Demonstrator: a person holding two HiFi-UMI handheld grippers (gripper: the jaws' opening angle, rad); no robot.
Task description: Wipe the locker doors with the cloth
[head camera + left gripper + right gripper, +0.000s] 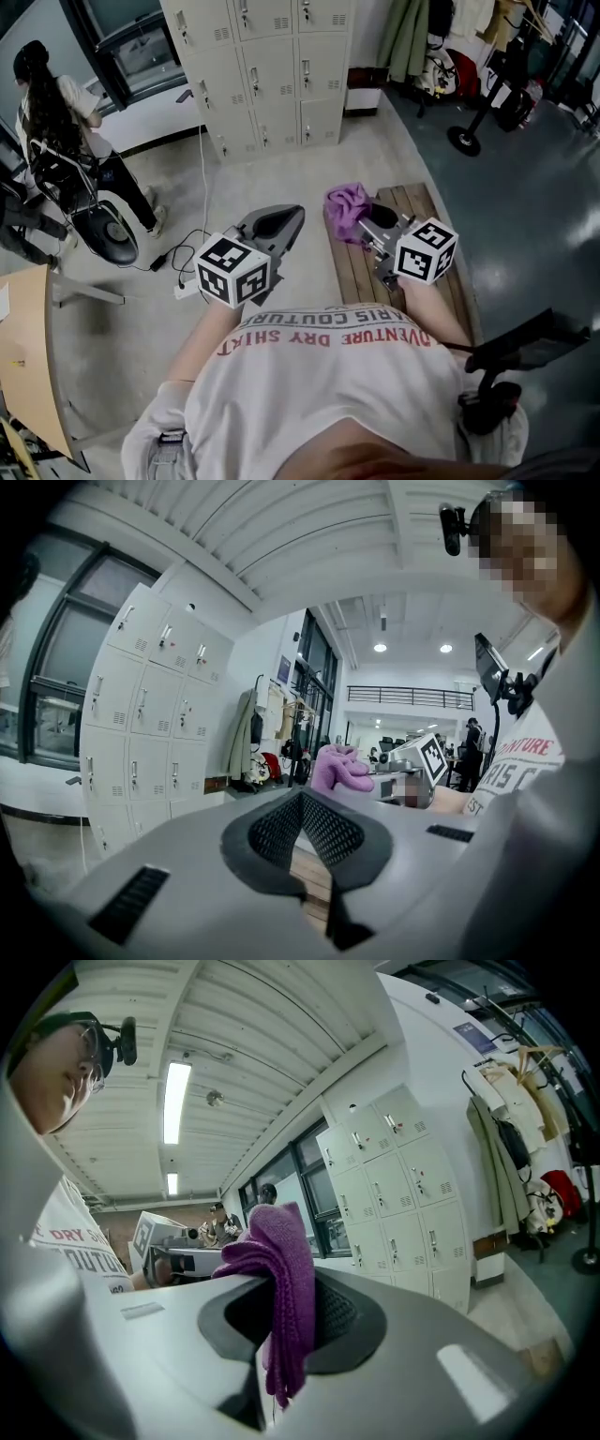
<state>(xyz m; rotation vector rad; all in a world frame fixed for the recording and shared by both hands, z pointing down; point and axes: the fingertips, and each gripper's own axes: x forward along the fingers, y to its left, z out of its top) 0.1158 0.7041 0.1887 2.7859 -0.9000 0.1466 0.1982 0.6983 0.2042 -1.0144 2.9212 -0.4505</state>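
The right gripper [367, 228] is squeezed tight on the purple cloth [345, 208] (it hangs out of the jaws in a soft bunch). Both are over the far end of the wooden bench [352, 272]. The left gripper [279, 223] is closed with nothing in it, just left of the bench, over the floor. The grey lockers [267, 70] stand far off, well apart from the cloth.
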